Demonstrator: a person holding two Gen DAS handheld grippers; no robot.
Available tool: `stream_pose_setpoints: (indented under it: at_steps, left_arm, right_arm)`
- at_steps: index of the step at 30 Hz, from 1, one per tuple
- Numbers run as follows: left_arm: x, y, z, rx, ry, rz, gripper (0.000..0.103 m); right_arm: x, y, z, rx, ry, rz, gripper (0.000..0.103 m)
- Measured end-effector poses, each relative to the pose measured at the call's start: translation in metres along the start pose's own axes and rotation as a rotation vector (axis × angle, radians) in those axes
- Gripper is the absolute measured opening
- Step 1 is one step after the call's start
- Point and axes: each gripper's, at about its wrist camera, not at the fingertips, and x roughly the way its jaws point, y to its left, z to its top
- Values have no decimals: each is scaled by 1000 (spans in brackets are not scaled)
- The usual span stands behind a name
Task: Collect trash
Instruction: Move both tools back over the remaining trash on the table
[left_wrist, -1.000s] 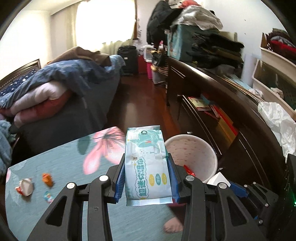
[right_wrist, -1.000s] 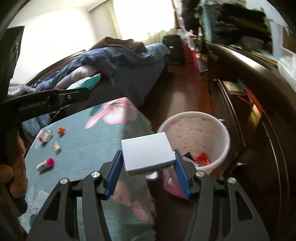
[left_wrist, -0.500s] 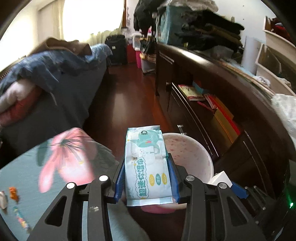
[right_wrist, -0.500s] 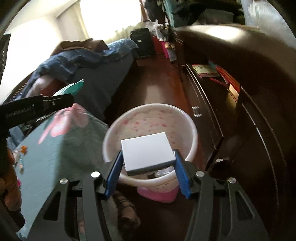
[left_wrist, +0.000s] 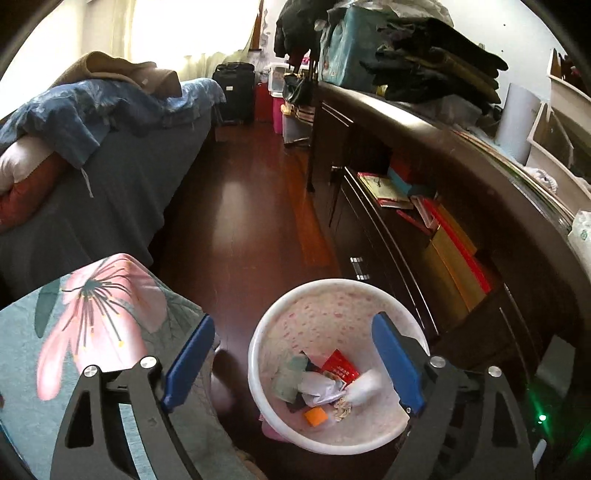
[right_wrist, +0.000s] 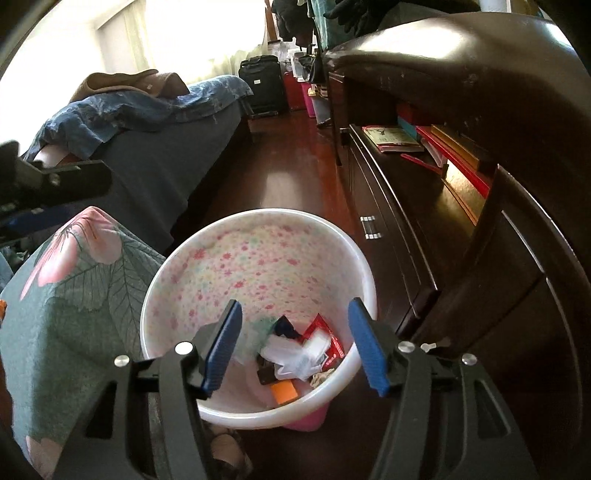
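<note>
Waste bin (right_wrist: 236, 236): white, round, floral-speckled inside, on dark wood floor (left_wrist: 243, 206) between a flower-print tablecloth (left_wrist: 96, 317) and dark cabinet (right_wrist: 480, 258). Contents: red wrapper (left_wrist: 340, 369), orange piece (right_wrist: 283, 392), crumpled white packaging (right_wrist: 295, 356); lower items indistinct. Left gripper (left_wrist: 293, 363) and right gripper (right_wrist: 293, 345): 2 pairs of fingers opening, nothing between, above bin. Bed (left_wrist: 110, 177) behind.

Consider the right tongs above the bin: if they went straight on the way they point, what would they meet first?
Probably the trash heap at the bottom of the bin. The right tongs, opening and empty, point down into it; depth is uncertain.
</note>
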Motion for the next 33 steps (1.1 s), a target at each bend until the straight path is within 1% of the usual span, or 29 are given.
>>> stream_pose_setpoints:
  at_steps: [4,8,13,15,17,20,22,25,27,28,30,31,33]
  left_arm:
    - [-12,4,0,-6,-10,-9,87]
    - [-32,7,-4,20,-36,17,87]
    - [-69,25,-16,12,-65,42,89]
    - [-86,38,-23,-4,-72,56,91]
    - [-99,49,-29,-11,-77,70,92]
    - [-123,76,-40,-34,-85,112,93]
    - [-136,95,-48,-56,-90,137,96]
    - [-156,131,-62,-97,-91,192,96]
    - [-163,150,-69,-118,-91,224,98]
    - [-168,167,-75,-139,-86,253,98]
    - [-174,189,-84,-160,-77,284,98]
    - [-177,207,-90,-179,-72,315,98]
    - [-180,228,-96,-202,-66,345,99]
  right_arm:
    - [-3,2,-1,0,7,-3,62]
    - [-19,12,-7,-17,9,-7,65]
    - [-52,36,-17,-49,11,16,71]
    - [-69,50,-21,-71,4,34,75]
    - [-85,68,-23,-101,-1,59,77]
    - [-104,95,-28,-150,4,86,80]
    - [-120,122,-31,-203,0,135,81]
    - [-136,155,-36,-267,-11,180,83]
    - [-146,180,-38,-318,-13,216,84]
    - [-149,191,-40,-339,-12,231,84]
    - [-156,215,-43,-388,-9,266,85]
    - [-158,224,-44,-409,-7,279,85]
    - [-162,249,-49,-459,-1,303,85]
